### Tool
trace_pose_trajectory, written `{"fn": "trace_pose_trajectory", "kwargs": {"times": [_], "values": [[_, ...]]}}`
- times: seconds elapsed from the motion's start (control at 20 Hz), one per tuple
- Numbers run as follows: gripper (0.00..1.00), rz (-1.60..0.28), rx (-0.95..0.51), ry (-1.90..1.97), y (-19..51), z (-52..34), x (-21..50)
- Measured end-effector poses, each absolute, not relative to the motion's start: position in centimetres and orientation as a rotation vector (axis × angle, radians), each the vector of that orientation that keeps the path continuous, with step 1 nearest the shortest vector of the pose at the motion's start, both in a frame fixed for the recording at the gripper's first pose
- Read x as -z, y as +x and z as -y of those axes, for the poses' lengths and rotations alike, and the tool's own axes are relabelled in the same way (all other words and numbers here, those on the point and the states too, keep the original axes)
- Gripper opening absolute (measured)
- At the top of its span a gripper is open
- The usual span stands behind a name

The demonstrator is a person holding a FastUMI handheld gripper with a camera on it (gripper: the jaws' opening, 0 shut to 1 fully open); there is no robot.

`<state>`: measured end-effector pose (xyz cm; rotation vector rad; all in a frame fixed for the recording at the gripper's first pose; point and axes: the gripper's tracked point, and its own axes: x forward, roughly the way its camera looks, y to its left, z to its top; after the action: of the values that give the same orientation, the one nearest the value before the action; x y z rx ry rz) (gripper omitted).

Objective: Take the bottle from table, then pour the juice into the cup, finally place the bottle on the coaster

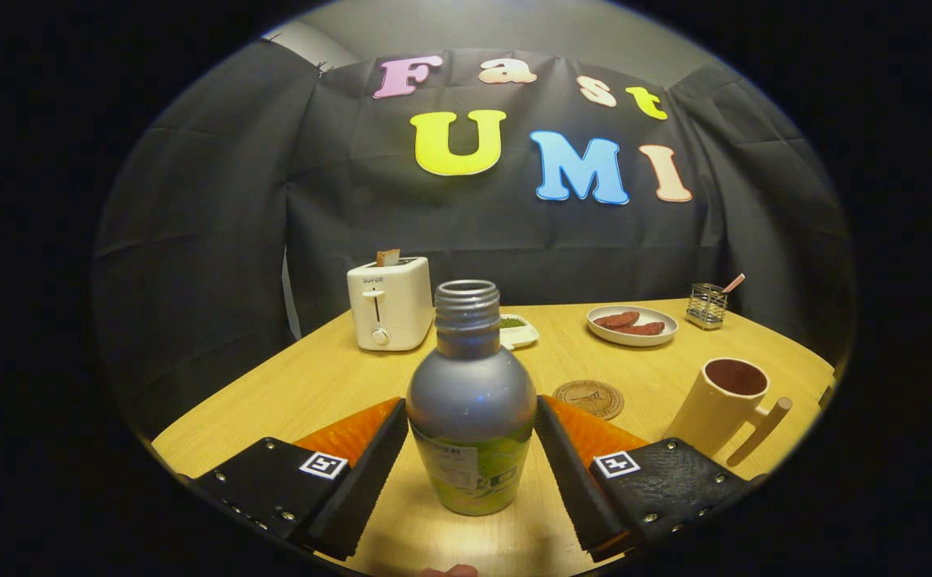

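Observation:
The bottle (471, 401) stands upright on the wooden table (313, 385), uncapped, with a grey upper body and a green label below. My gripper (472, 410) has it between its two fingers, and both fingertips press against its widest part. The cream cup (722, 405), with a wooden handle, sits beyond the right finger, its dark inside showing. A round brown coaster (588, 398) lies flat between the bottle and the cup, just past the right fingertip.
A white toaster (389, 303) with a slice of bread stands at the back left. Behind the bottle is a small white dish (523, 332) of green bits. A plate (632, 324) of reddish food and a wire holder (707, 305) sit back right.

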<state>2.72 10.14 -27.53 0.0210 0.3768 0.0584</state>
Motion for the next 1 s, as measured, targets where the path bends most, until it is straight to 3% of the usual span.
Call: {"fn": "trace_pose_trajectory", "kwargs": {"times": [0.65,0.7,0.75,1.0], "values": [[0.96,-0.498,-0.037,0.006,1.4,-9.9,31.5],[0.94,-0.493,-0.039,0.003,1.5,-9.9,31.5],[0.82,-0.497,-0.042,0.004,1.0,-9.9,31.0],[0.78,-0.517,-0.069,0.058,1.4,-10.1,31.2]]}}
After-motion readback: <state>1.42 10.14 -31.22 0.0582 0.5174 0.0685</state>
